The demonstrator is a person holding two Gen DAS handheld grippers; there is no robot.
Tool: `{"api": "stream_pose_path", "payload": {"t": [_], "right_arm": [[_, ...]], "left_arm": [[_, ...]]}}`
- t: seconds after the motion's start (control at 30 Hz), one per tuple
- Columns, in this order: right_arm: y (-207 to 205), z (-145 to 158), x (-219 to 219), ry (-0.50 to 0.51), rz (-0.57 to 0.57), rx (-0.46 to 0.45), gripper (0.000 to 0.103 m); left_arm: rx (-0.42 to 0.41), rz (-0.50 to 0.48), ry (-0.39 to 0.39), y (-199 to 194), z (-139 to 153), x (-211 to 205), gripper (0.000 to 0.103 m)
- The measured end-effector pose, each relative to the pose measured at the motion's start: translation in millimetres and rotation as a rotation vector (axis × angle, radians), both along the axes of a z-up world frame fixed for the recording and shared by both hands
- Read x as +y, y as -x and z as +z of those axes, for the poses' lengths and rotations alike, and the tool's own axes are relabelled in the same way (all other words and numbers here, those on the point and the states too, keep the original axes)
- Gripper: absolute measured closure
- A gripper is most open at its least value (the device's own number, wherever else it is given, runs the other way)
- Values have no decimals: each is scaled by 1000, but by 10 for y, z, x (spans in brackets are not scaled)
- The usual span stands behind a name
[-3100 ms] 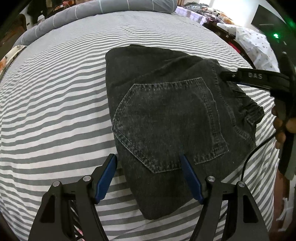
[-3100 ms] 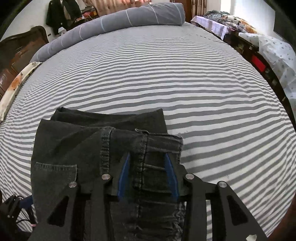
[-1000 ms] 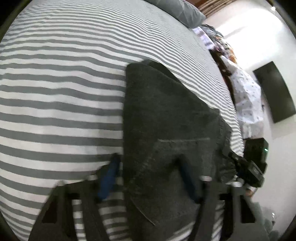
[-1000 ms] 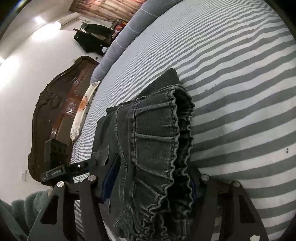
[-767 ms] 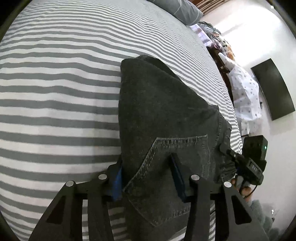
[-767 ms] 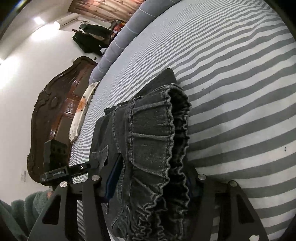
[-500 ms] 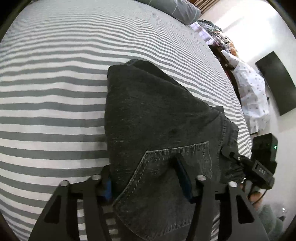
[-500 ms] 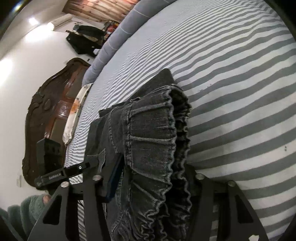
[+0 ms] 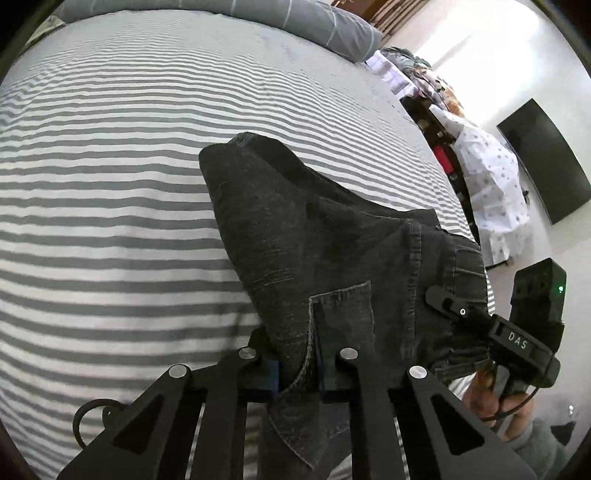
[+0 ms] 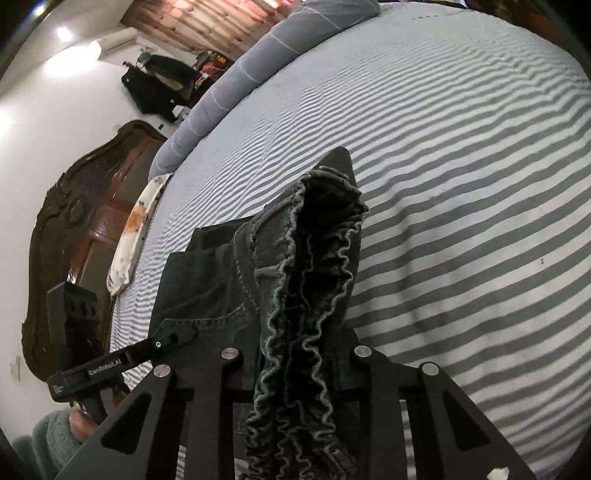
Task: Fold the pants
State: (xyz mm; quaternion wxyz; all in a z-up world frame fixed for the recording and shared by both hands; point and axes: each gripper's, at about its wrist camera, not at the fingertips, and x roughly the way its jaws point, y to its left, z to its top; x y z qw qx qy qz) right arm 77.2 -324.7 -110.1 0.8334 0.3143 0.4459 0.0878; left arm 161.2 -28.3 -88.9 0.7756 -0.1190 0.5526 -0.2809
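The folded black denim pants (image 9: 314,240) hang partly lifted off the striped bed sheet (image 9: 110,184). My left gripper (image 9: 298,373) is closing, and its blue pads pinch the denim edge beside the back pocket. In the right wrist view my right gripper (image 10: 295,363) is closing on the ruffled elastic waistband of the pants (image 10: 314,240), which bunches up between its fingers and hides the pads. Each gripper also shows in the other's view: the right gripper (image 9: 437,297) at the waistband side, the left gripper (image 10: 177,334) at the pocket side. The far folded end still touches the bed.
A grey bolster pillow (image 9: 258,22) lies along the far edge of the bed. A dark carved headboard (image 10: 74,229) stands at the left. Beyond the bed's right edge are cloth-covered furniture (image 9: 491,184) and a wall-mounted black screen (image 9: 543,158).
Both grippers have narrowed onto the pants and risen. The near end of the pants has come up off the sheet, and the fabric now folds and sags between the two grips.
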Motion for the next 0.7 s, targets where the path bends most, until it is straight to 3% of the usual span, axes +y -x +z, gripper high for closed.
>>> {"api": "stream_pose_path", "payload": {"t": [0.13,0.3,0.7], "right_arm": [[-54,151,247,4,42,-6,79],[-277,267,698,3,108,-28,79],[-1227,232,1867,-32,229,-24,79]], "left_arm": [[-4,27,11,17,111,312,90],[-41,81,-31,-53,276,739,90],[-74,215,-147,-581,333,1663,90]]}}
